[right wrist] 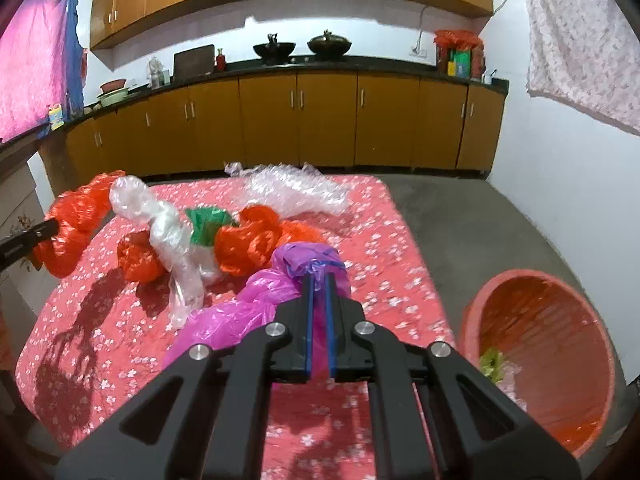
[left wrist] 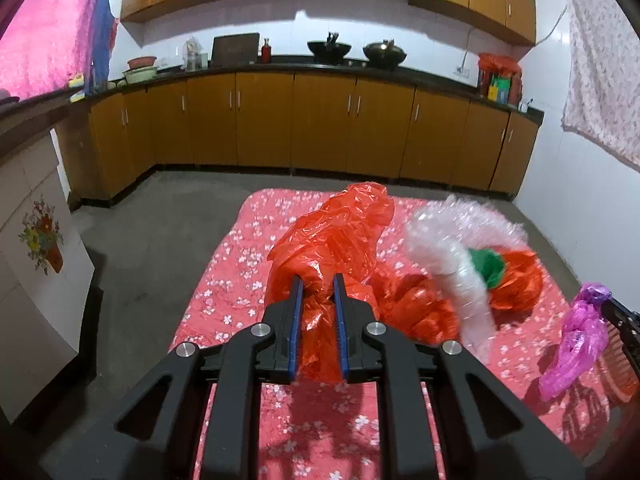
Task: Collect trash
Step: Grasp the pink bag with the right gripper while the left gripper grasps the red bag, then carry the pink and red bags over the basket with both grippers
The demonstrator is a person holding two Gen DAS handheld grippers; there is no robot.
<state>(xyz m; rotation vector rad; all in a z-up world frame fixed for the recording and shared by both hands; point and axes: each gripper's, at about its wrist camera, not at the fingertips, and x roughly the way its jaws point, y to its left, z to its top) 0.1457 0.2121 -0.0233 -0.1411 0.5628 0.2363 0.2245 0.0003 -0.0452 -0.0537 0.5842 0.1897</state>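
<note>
My left gripper [left wrist: 317, 282] is shut on a crumpled orange plastic bag [left wrist: 332, 236], lifted off the red flowered tablecloth [left wrist: 224, 292]. In the right wrist view that same orange bag [right wrist: 76, 224] hangs at the far left from the left gripper's fingers [right wrist: 28, 236]. My right gripper [right wrist: 319, 280] is shut on a pink-purple plastic bag [right wrist: 256, 304], which also shows at the right edge of the left wrist view as the purple bag [left wrist: 576, 344]. More orange bags [right wrist: 248, 244], a green scrap [right wrist: 206, 222] and clear bubble wrap [right wrist: 296, 190] lie tangled on the cloth.
An orange slatted bin [right wrist: 540, 356] stands on the floor right of the table, with some scraps inside. Behind the table a grey floor runs to brown kitchen cabinets [right wrist: 328, 120] with woks on the counter. A white cabinet with a flower decal [left wrist: 36, 264] stands at the left.
</note>
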